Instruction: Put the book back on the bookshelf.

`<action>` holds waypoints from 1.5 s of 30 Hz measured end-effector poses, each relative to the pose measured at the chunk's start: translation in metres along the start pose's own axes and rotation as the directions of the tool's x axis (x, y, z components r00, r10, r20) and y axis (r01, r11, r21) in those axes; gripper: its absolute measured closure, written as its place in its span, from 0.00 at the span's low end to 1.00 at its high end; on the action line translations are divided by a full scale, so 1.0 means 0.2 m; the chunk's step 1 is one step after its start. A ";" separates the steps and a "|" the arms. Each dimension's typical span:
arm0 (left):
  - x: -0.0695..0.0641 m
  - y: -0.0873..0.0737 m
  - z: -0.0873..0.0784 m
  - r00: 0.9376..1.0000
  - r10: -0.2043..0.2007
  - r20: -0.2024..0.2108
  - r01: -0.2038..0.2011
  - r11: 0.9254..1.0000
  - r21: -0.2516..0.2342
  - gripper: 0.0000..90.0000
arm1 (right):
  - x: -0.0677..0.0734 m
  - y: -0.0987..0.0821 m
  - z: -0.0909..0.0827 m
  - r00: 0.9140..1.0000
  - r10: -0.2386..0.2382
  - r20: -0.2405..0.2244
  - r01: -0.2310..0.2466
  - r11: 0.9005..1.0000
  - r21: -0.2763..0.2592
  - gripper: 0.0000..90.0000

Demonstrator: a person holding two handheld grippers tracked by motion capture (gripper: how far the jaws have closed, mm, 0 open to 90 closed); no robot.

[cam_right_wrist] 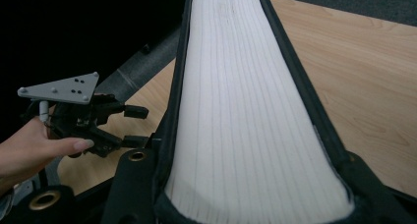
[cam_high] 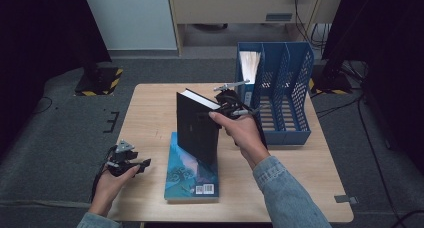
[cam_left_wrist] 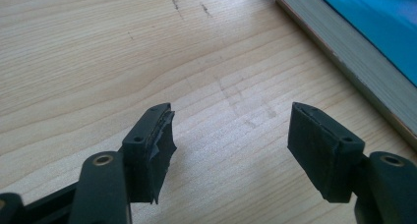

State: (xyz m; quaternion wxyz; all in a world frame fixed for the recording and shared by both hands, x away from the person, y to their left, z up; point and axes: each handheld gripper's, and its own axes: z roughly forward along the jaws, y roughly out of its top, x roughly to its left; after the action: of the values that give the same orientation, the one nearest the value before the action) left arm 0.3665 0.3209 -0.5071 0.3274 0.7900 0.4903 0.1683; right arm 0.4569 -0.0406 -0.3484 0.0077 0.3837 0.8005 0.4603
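Black book (cam_high: 197, 130), clamped in right tongs (cam_high: 235, 108), stands over wooden table (cam_high: 150, 113); left tongs (cam_high: 142, 164) gape empty.

Wooden table (cam_high: 150, 113), blue book (cam_high: 192, 175), blue file rack (cam_high: 280, 88)

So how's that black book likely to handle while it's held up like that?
The black book looks thick with hard covers, so probably stiff and fairly heavy. The right gripper clamps it at one edge, so it may sag or twist. Released upright, it could tip onto the blue book.
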 end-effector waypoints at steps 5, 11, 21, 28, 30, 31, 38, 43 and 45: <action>0.01 0.00 0.02 1.000 0.000 -0.006 0.000 1.000 0.019 0.33 | 0.00 0.00 -0.02 1.000 0.006 -0.002 -0.006 1.000 -0.029 0.59; 0.01 -0.01 0.05 1.000 -0.021 -0.020 0.021 0.999 0.036 0.15 | -0.02 0.00 -0.05 1.000 0.027 0.015 -0.026 0.998 -0.059 0.59; 0.02 -0.02 0.09 0.999 -0.022 -0.050 0.025 0.998 0.065 0.07 | -0.05 -0.07 -0.15 0.999 0.041 0.036 -0.037 0.995 -0.094 0.59; 0.04 -0.03 0.09 0.998 -0.021 -0.060 0.025 0.998 0.057 0.06 | -0.07 -0.16 -0.23 0.997 0.063 0.036 -0.058 0.990 -0.129 0.59; 0.04 -0.03 0.10 0.998 -0.025 -0.058 0.029 0.998 0.057 0.05 | -0.06 -0.19 -0.26 0.997 0.069 0.041 -0.063 0.989 -0.132 0.59; 0.04 -0.03 0.10 0.998 -0.023 -0.059 0.026 0.998 0.058 0.05 | -0.06 -0.20 -0.27 0.997 0.066 0.043 -0.059 0.989 -0.135 0.59; 0.03 -0.03 0.10 0.998 -0.001 -0.056 0.005 0.998 0.069 0.04 | -0.08 -0.26 -0.38 0.996 0.083 0.045 -0.074 0.983 -0.167 0.59; 0.02 -0.04 0.11 0.998 0.016 -0.057 -0.012 0.998 0.069 0.03 | -0.10 -0.29 -0.43 0.994 0.099 0.055 -0.087 0.979 -0.186 0.59; 0.02 -0.04 0.11 0.998 0.022 -0.055 -0.019 0.998 0.062 0.02 | -0.10 -0.30 -0.46 0.993 0.102 0.054 -0.089 0.977 -0.194 0.59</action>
State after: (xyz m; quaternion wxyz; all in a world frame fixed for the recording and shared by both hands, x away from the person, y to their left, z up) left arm 0.3754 0.3193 -0.5292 0.2875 0.7998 0.4959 0.1782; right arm 0.4001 -0.1375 -0.3471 0.0479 0.4336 0.7325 0.5226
